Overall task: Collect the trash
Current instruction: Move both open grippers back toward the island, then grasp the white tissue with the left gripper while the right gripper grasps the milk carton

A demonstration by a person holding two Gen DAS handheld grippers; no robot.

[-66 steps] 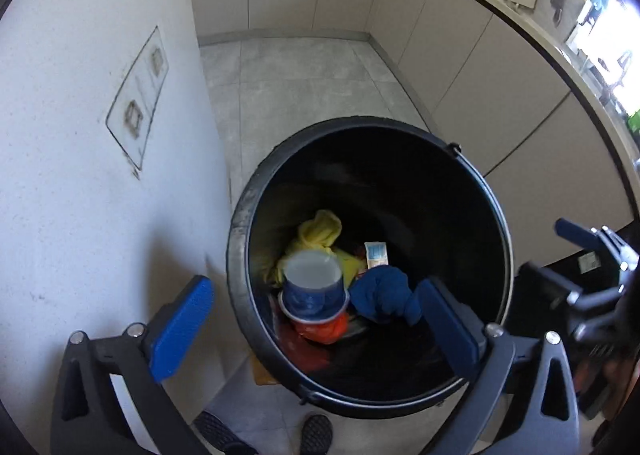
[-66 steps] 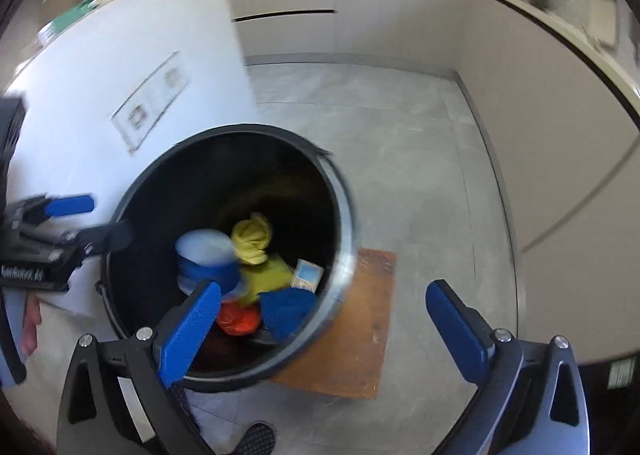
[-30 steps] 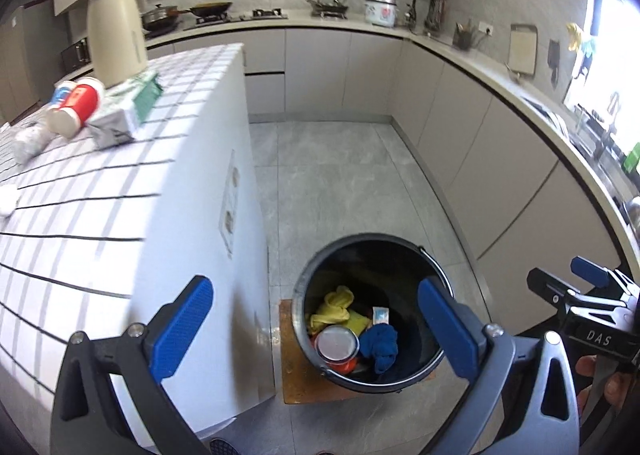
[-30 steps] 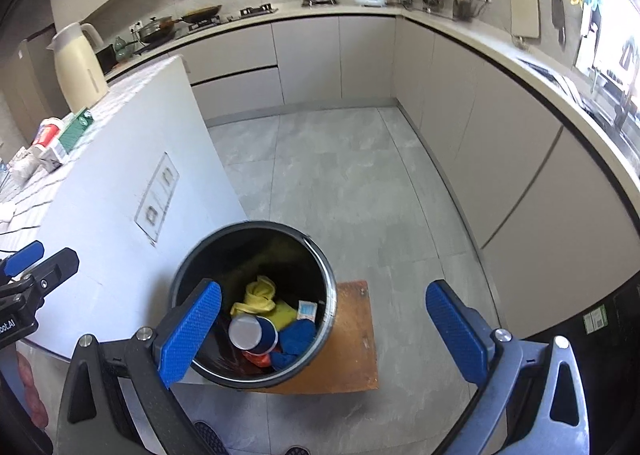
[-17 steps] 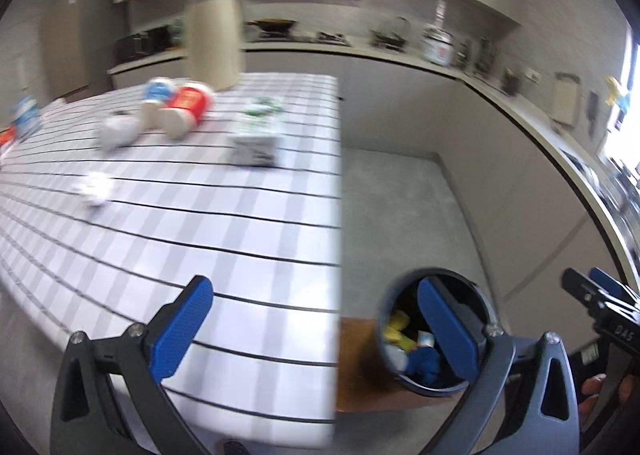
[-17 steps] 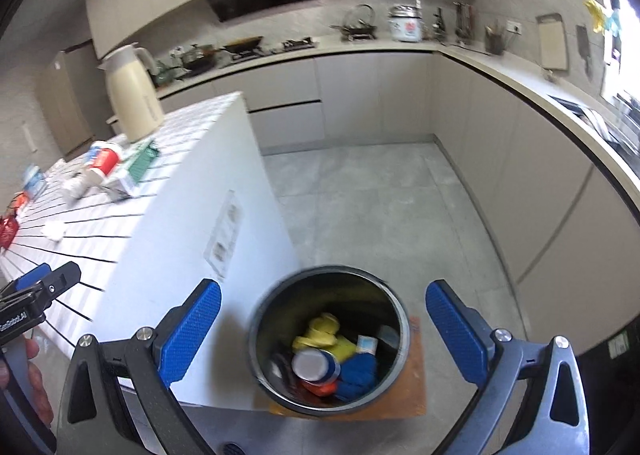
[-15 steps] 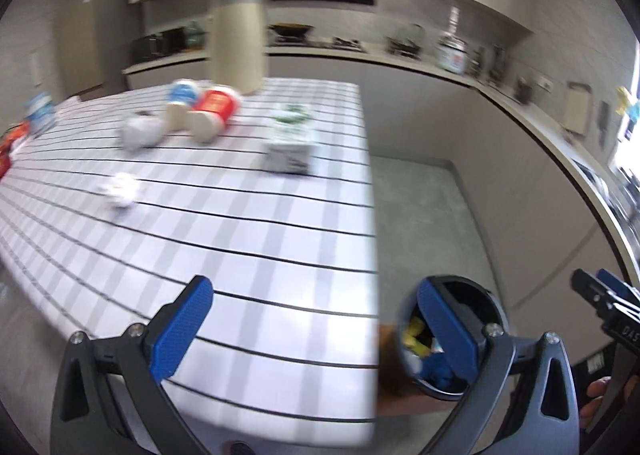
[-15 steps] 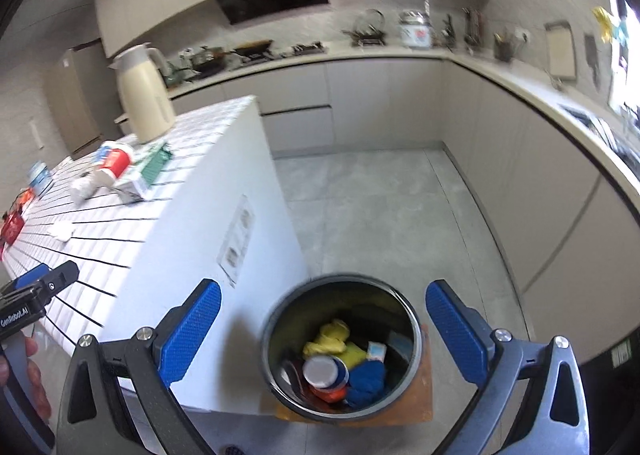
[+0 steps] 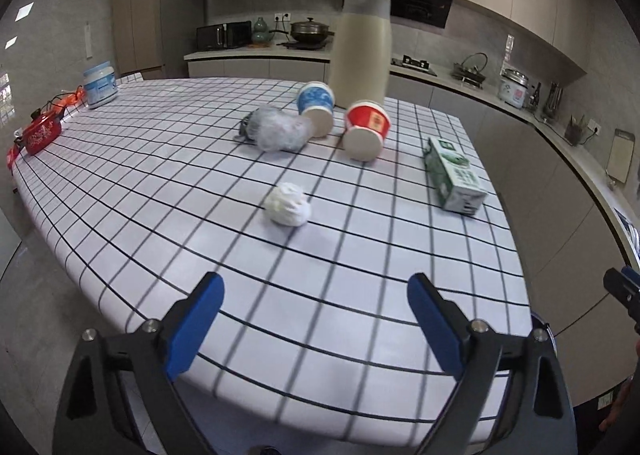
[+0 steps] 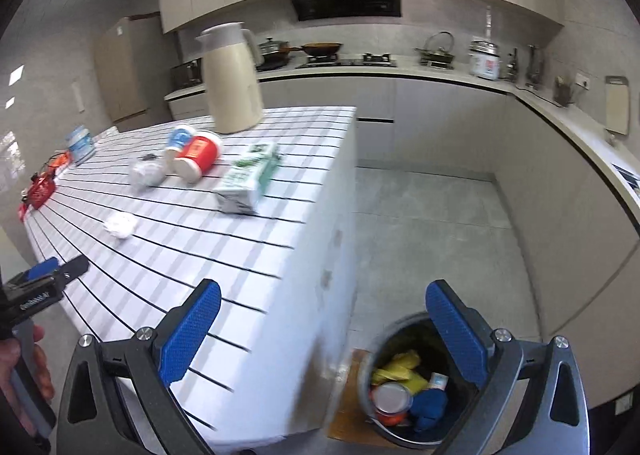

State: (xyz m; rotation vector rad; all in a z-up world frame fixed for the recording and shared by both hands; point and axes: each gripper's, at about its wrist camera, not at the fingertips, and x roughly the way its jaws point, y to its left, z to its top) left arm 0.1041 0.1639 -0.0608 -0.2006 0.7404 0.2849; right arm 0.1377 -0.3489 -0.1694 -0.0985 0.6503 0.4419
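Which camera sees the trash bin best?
The right wrist view: the trash bin sits on the floor beside the table, open top showing rubbish inside. The left wrist view shows only a sliver of its rim.

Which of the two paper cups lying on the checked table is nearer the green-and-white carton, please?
The red paper cup is nearer the green-and-white carton; the blue paper cup lies beyond it, beside the crumpled clear plastic.

Crumpled white paper ball [image 9: 287, 209] lies on the checked counter [image 9: 160, 183] (cups [image 9: 366, 131] toppled behind).
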